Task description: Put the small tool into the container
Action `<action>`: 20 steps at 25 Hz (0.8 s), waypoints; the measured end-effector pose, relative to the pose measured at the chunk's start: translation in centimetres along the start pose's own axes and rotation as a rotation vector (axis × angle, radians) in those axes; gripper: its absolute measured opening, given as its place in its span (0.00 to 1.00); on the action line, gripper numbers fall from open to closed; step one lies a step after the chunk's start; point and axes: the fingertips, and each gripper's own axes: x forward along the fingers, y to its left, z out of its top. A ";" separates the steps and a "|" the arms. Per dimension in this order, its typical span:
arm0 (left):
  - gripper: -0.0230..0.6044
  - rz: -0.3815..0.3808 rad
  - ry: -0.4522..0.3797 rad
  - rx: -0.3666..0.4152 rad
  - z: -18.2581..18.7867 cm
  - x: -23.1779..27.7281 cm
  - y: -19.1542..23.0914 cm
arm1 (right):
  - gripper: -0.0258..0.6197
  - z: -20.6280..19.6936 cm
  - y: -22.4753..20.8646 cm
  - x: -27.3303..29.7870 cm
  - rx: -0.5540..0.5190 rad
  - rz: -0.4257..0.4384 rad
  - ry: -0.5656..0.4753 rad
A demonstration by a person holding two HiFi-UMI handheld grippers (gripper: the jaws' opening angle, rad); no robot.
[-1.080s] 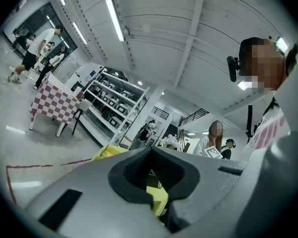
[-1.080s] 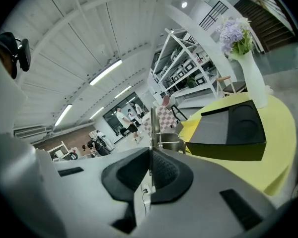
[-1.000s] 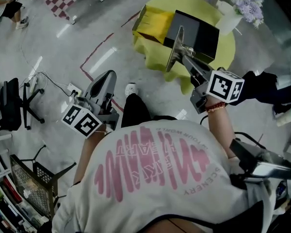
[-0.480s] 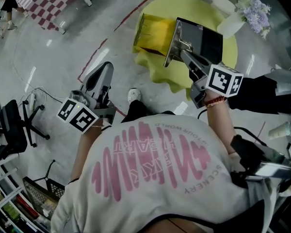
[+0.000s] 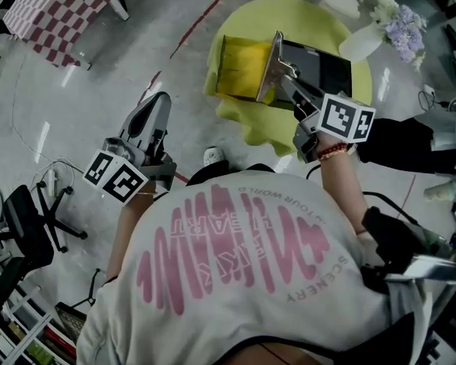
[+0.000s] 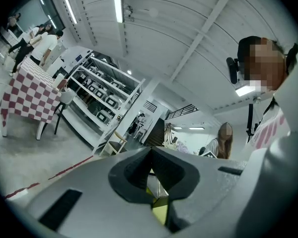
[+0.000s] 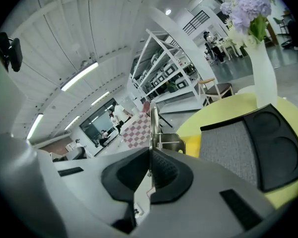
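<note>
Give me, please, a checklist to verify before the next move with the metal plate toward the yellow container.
1. Right tool grips the metal plate: ok, jaws closed on it.
2. Yellow container open on top: ok.
3. Plate inside the container: not ok; the head view shows it held at the container's right edge.
4. Left tool out of the way: ok, over the floor, jaws together, nothing between them.
5. Vase with purple flowers off the path: ok, at the yellow table's far side.
6. Plate's height above the container: cannot tell.
</note>
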 end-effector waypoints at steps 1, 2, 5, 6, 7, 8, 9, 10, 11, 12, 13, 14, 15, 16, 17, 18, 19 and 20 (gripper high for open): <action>0.05 -0.003 0.001 -0.001 0.3 0.3 0.6 | 0.05 0.1 -0.3 0.5 0.002 -0.011 0.003; 0.05 -0.007 0.002 -0.001 0.7 0.5 1.2 | 0.05 0.1 -0.6 1.1 0.003 -0.021 0.007; 0.05 -0.018 0.002 0.001 1.8 1.3 2.8 | 0.05 0.3 -1.1 2.9 0.001 -0.049 0.027; 0.05 -0.022 0.002 0.001 2.2 1.5 3.4 | 0.05 0.3 -1.2 3.5 0.001 -0.058 0.033; 0.05 -0.026 0.003 0.002 2.5 1.8 3.9 | 0.05 0.3 -1.5 4.1 0.002 -0.066 0.038; 0.05 -0.030 0.003 0.004 2.8 2.0 4.5 | 0.05 0.2 -1.7 4.8 0.003 -0.074 0.044; 0.05 -0.034 0.002 0.005 3.1 2.2 5.0 | 0.05 0.1 -1.9 5.4 0.004 -0.081 0.052; 0.05 -0.037 0.001 0.005 3.3 2.4 5.5 | 0.05 0.0 -2.1 6.0 0.004 -0.088 0.061; 0.05 -0.039 0.001 0.005 3.5 2.6 6.0 | 0.05 -0.2 -2.3 6.5 0.003 -0.094 0.071; 0.05 -0.040 0.001 0.004 3.6 2.7 6.5 | 0.05 -0.4 -2.5 7.1 0.002 -0.101 0.081; 0.05 -0.041 0.001 0.003 3.7 2.8 7.0 | 0.05 -0.6 -2.7 7.6 0.001 -0.109 0.091; 0.05 -0.041 0.000 0.002 3.8 2.8 7.5 | 0.05 -0.9 -2.9 8.1 0.001 -0.117 0.102; 0.05 -0.040 -0.001 0.000 3.9 2.9 8.0 | 0.05 -1.1 -3.1 8.5 0.002 -0.125 0.112; 0.05 -0.039 -0.001 -0.001 4.0 2.9 8.4 | 0.05 -1.3 -3.2 8.9 0.003 -0.133 0.123; 0.05 -0.038 -0.001 -0.002 4.1 3.0 8.9 | 0.05 -1.5 -3.4 9.2 0.004 -0.139 0.133; 0.05 -0.036 -0.001 -0.003 4.2 3.0 9.2 | 0.05 -1.7 -3.5 9.5 0.004 -0.145 0.144; 0.05 -0.035 0.000 -0.005 4.3 3.0 9.5 | 0.05 -1.9 -3.6 9.8 0.003 -0.151 0.156; 0.05 -0.034 -0.001 -0.007 4.4 3.0 9.7 | 0.05 -2.1 -3.6 10.1 0.001 -0.158 0.168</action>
